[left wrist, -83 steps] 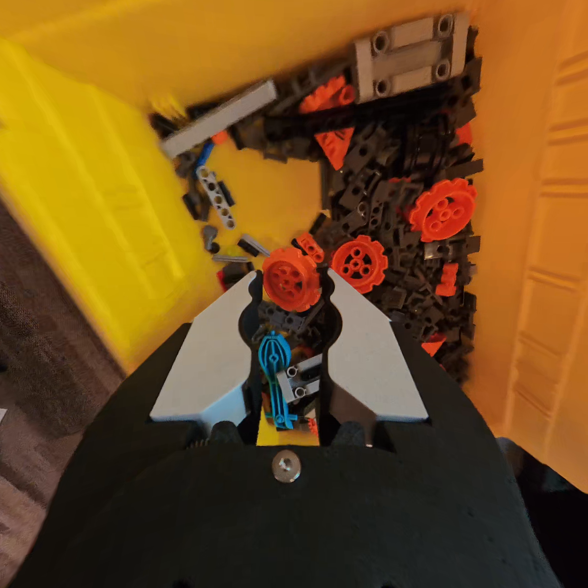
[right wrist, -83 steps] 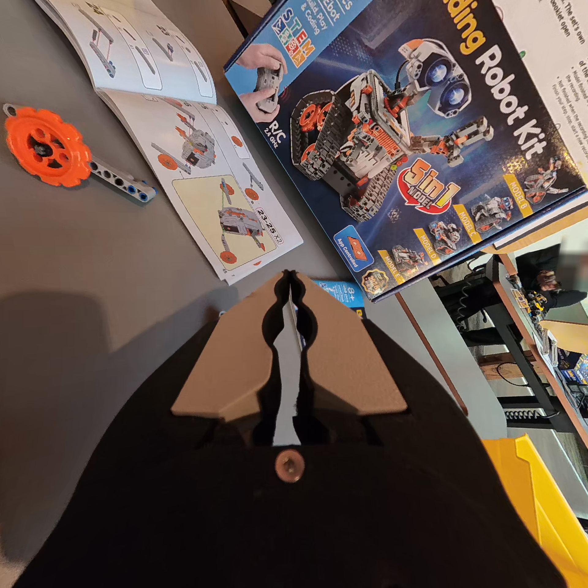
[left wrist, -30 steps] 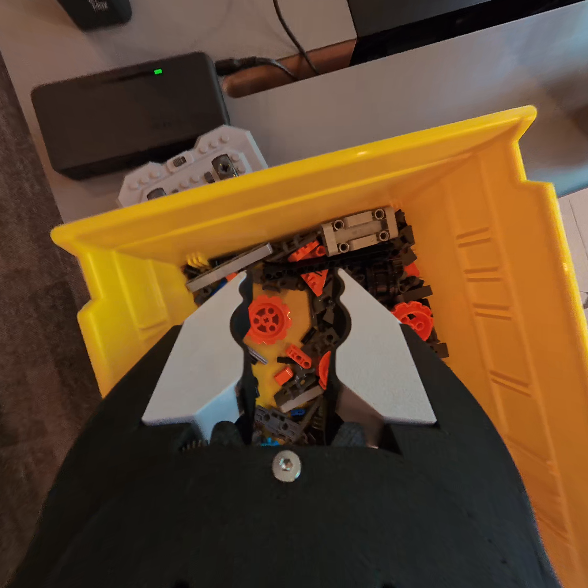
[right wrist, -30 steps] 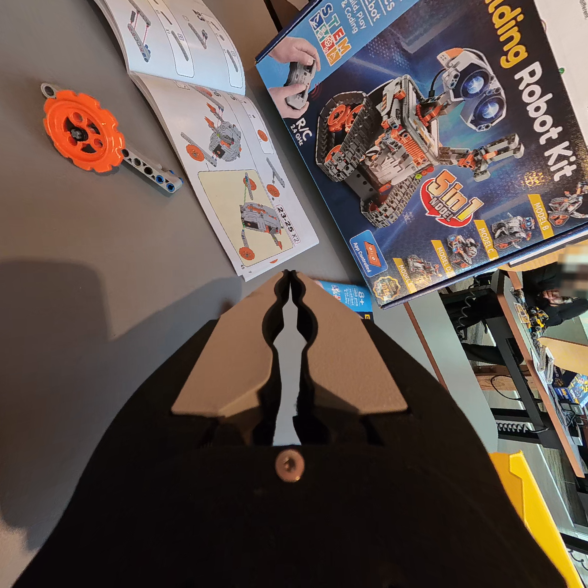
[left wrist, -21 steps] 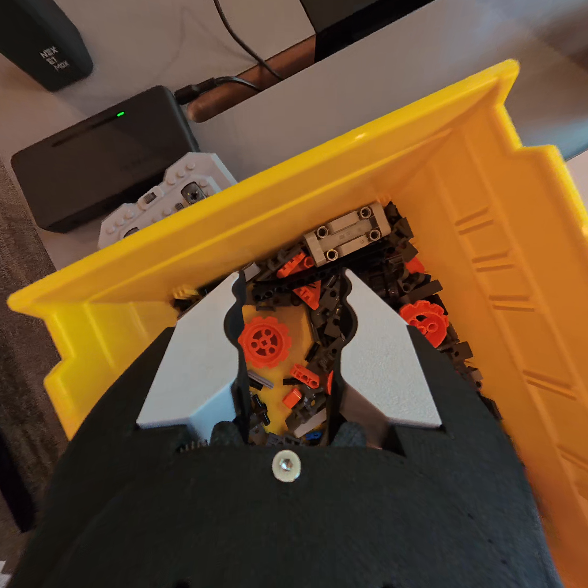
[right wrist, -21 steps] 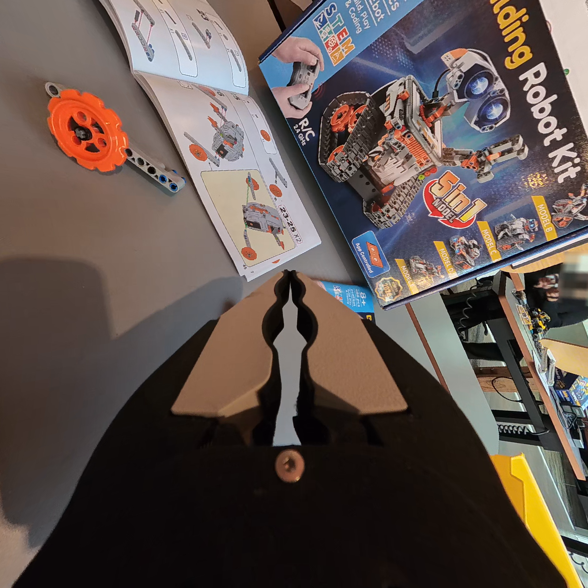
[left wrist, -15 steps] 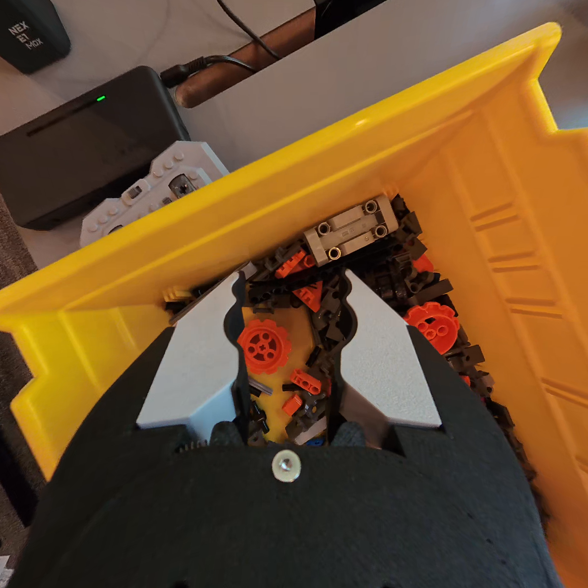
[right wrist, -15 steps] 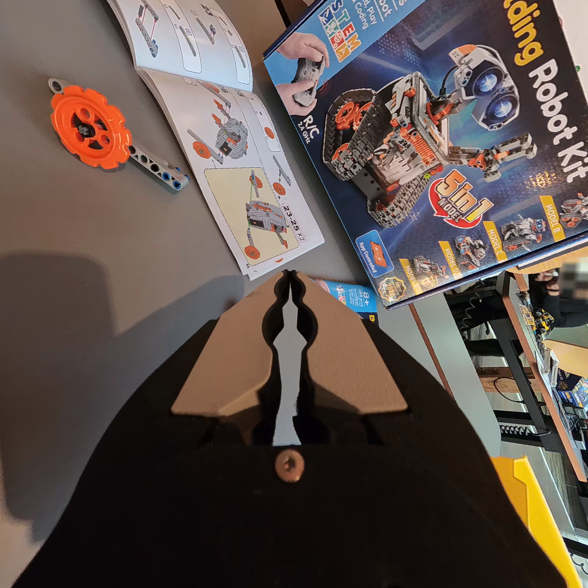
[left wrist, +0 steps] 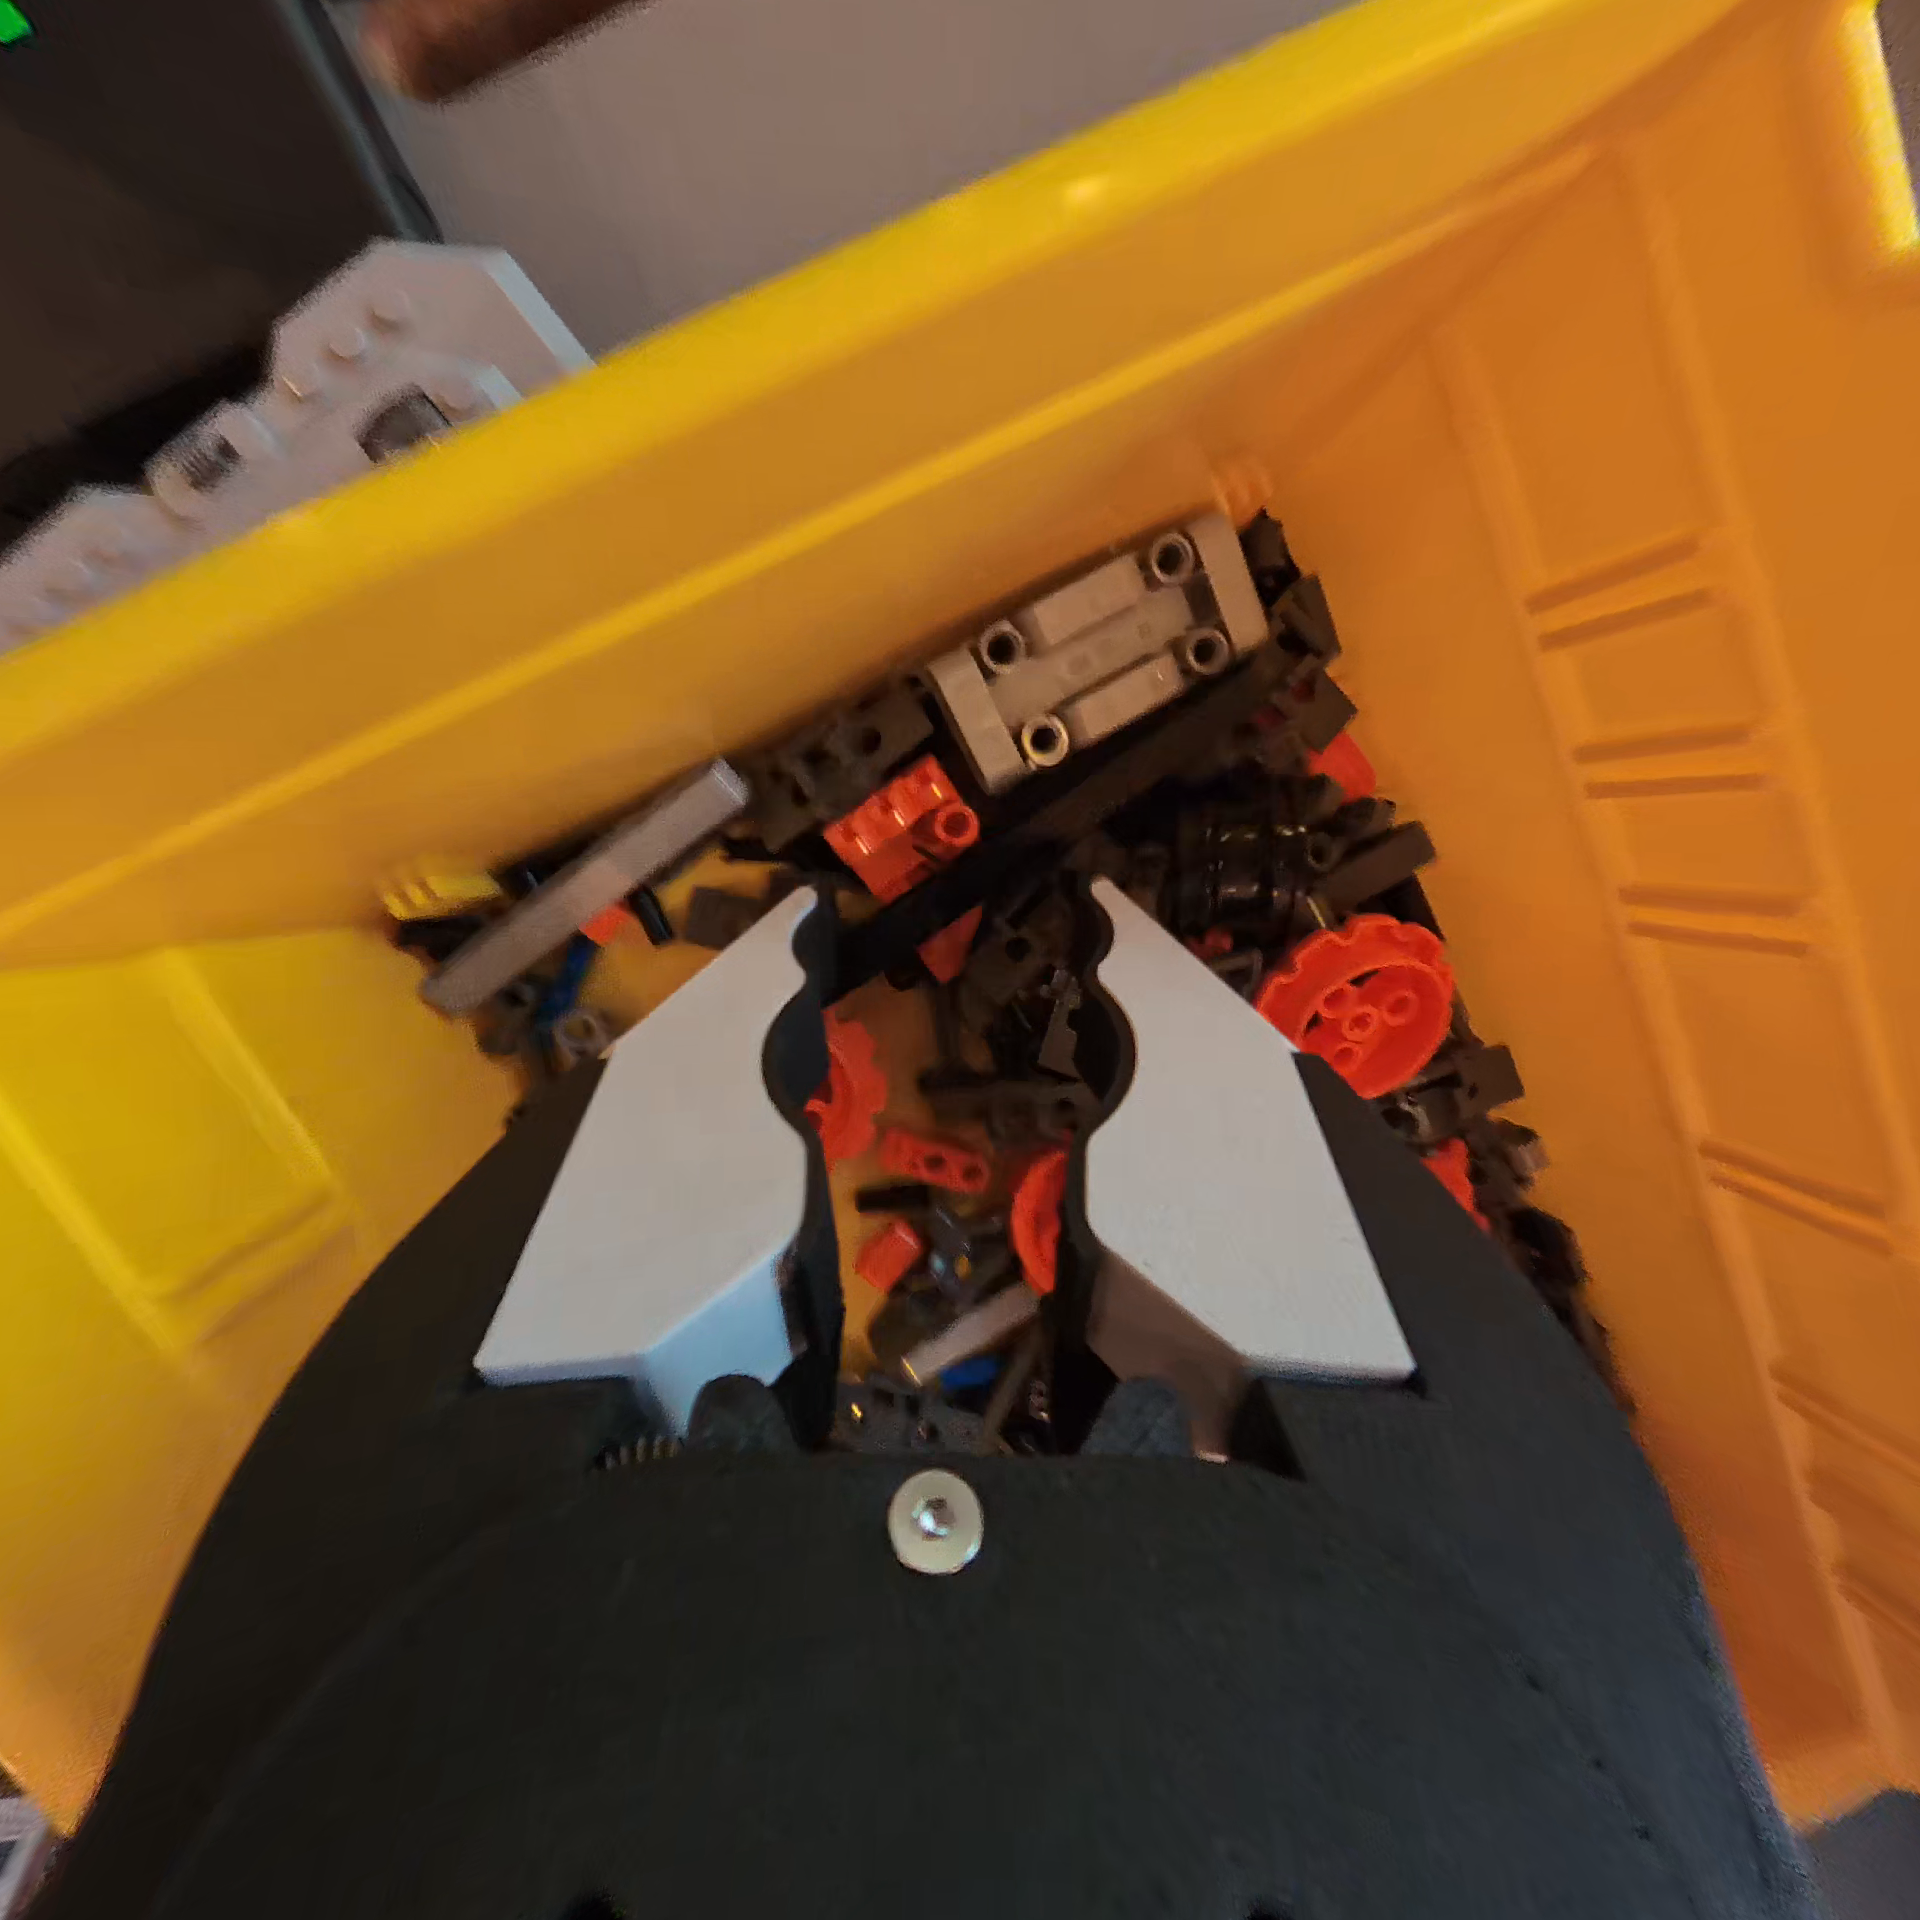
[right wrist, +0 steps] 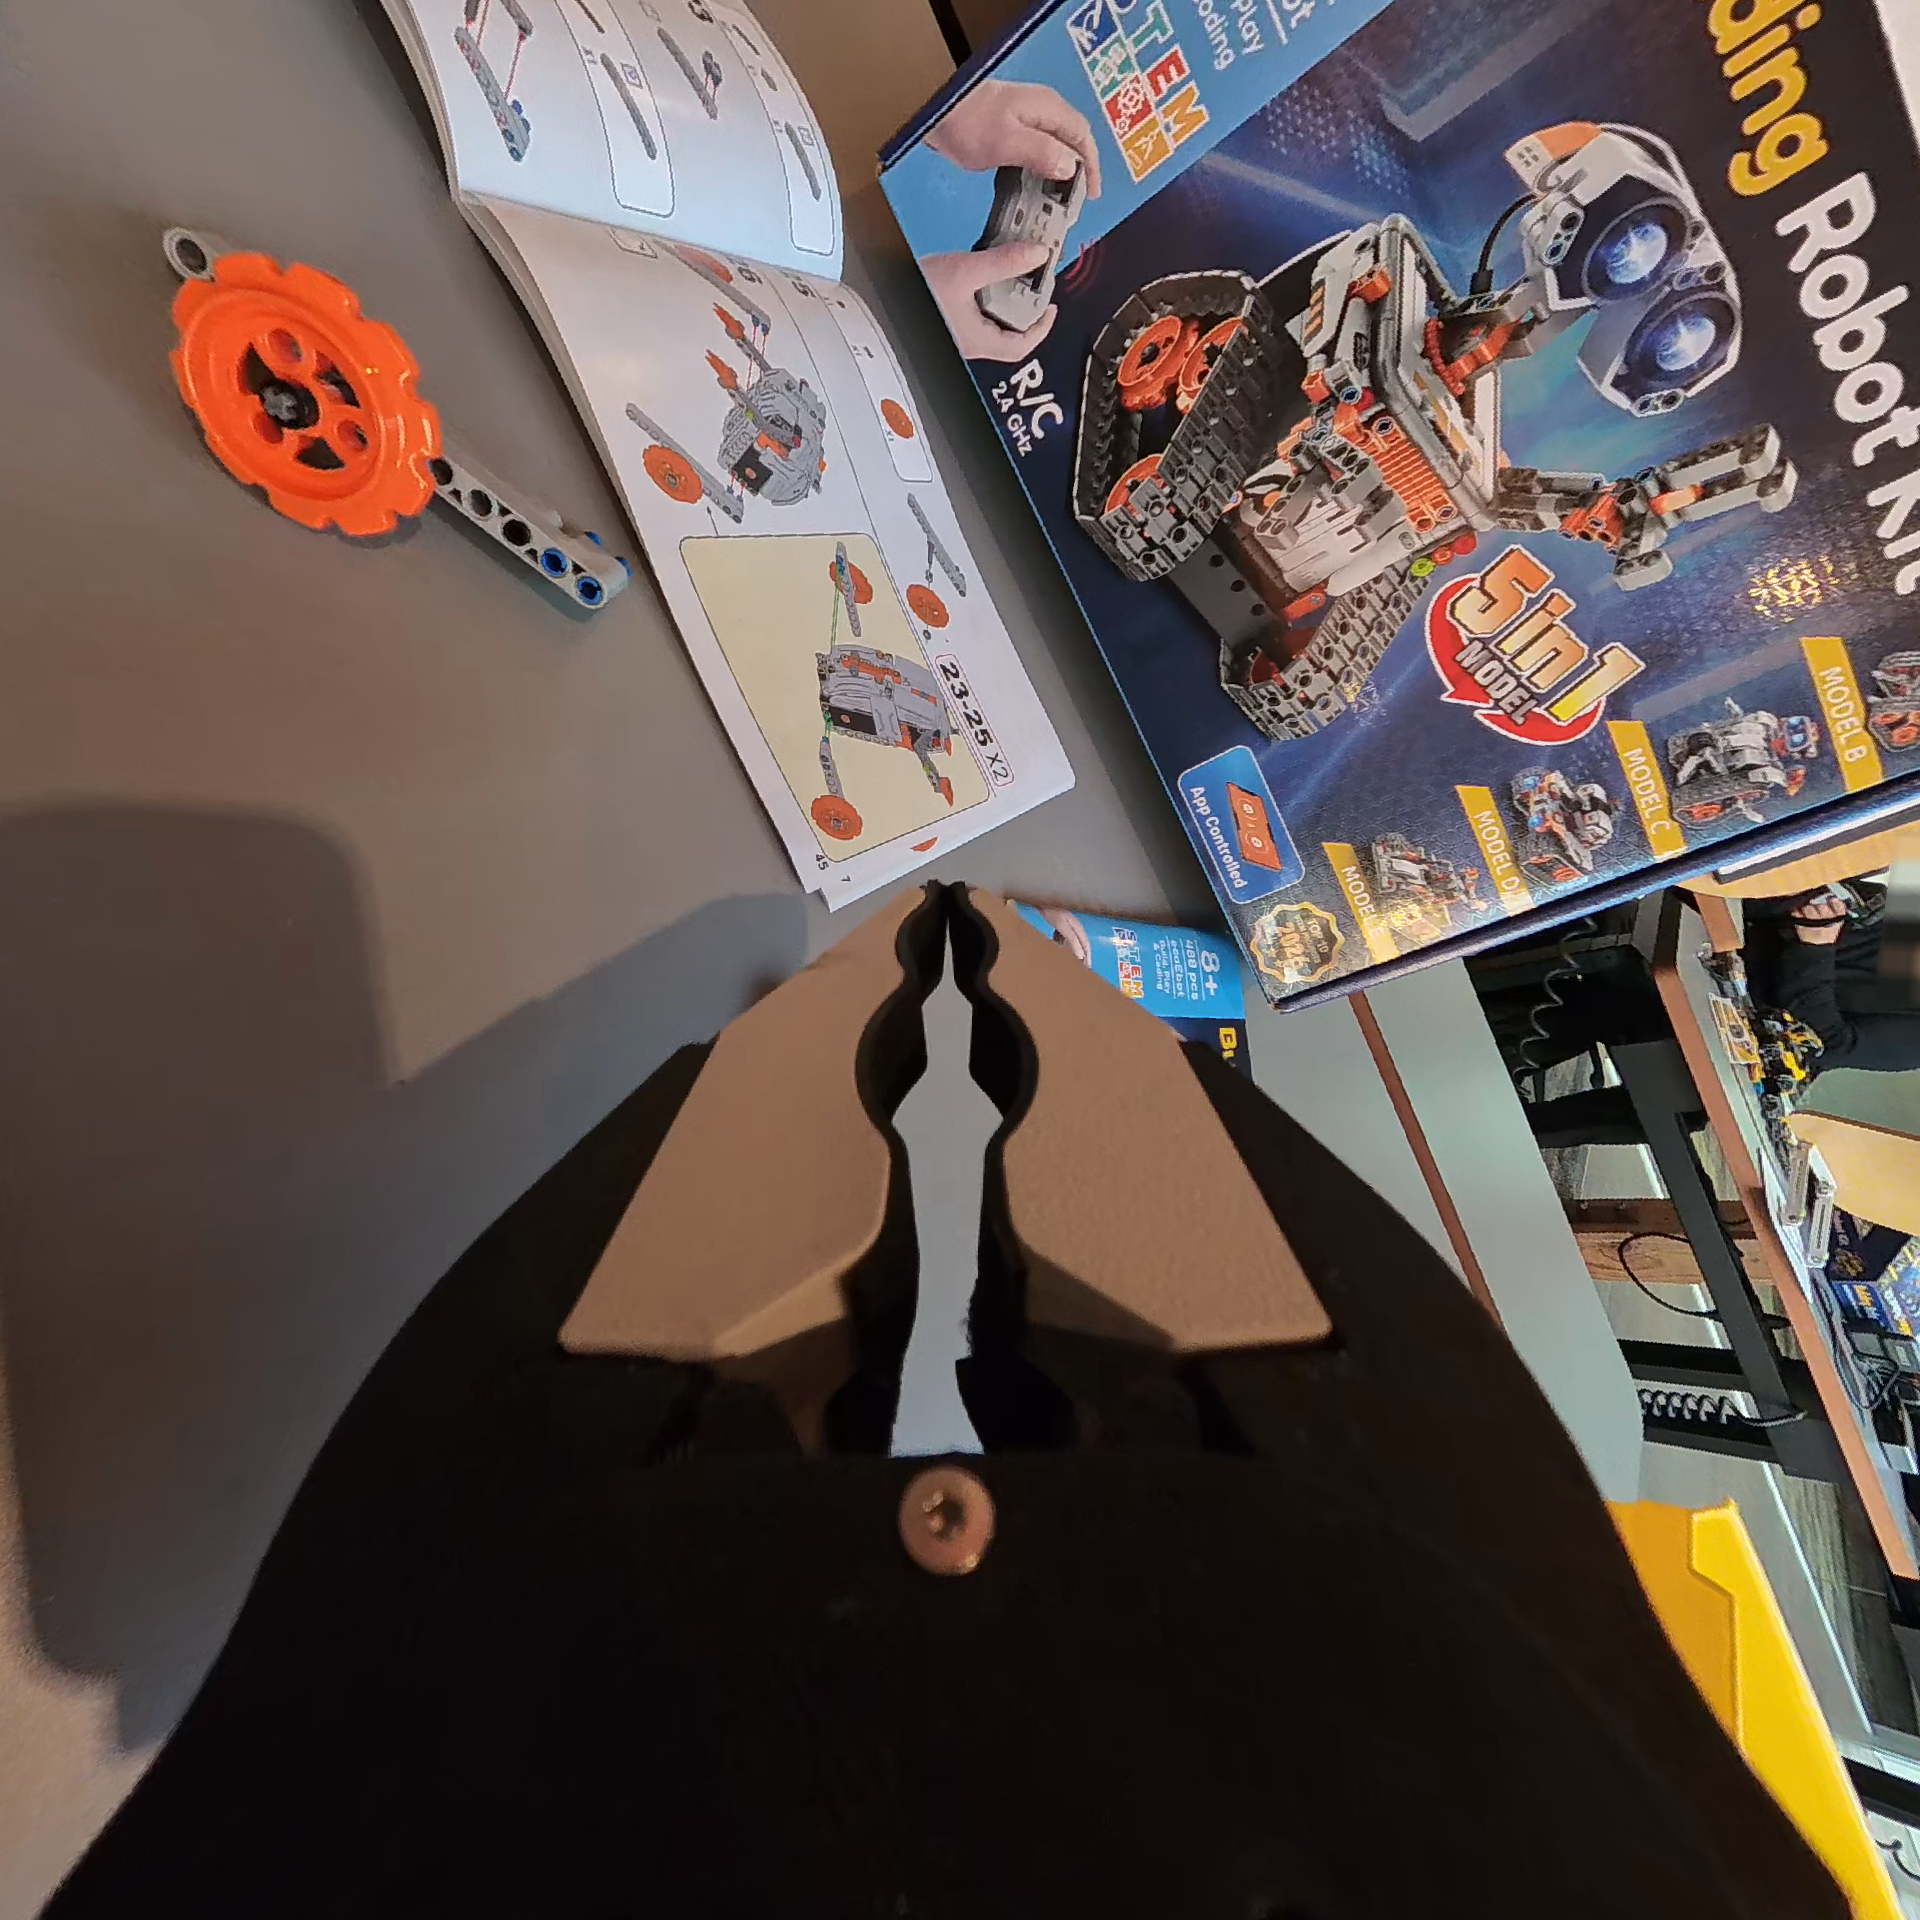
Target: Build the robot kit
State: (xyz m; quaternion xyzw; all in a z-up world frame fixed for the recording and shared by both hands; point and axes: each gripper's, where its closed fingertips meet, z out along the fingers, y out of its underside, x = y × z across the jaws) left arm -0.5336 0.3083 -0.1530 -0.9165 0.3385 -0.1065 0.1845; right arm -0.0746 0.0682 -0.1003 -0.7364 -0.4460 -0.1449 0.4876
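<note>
My left gripper (left wrist: 954, 914) hangs in the yellow bin (left wrist: 644, 499), jaws wide apart and empty over loose building pieces; an orange gear (left wrist: 1351, 1008) sits at 2 o'clock. My right gripper (right wrist: 948, 896), jaws pressed together, hovers above the grey worktop (right wrist: 312, 727), booklet (right wrist: 790, 499) at 12.

Right gripper (right wrist: 948, 914) — fingertips together, empty — hovers near open booklet (right wrist: 790, 499) on grey table (right wrist: 312, 727).

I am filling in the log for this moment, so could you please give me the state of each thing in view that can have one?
left gripper: open, empty, above the parts in the bin.
right gripper: shut, empty, over the grey table.
yellow bin: open-topped, holding loose parts.
instruction booklet: lying open.
orange gear wheel: mounted on a grey beam, lying flat.
kit box: lying flat; closed or not, cannot tell.
</note>
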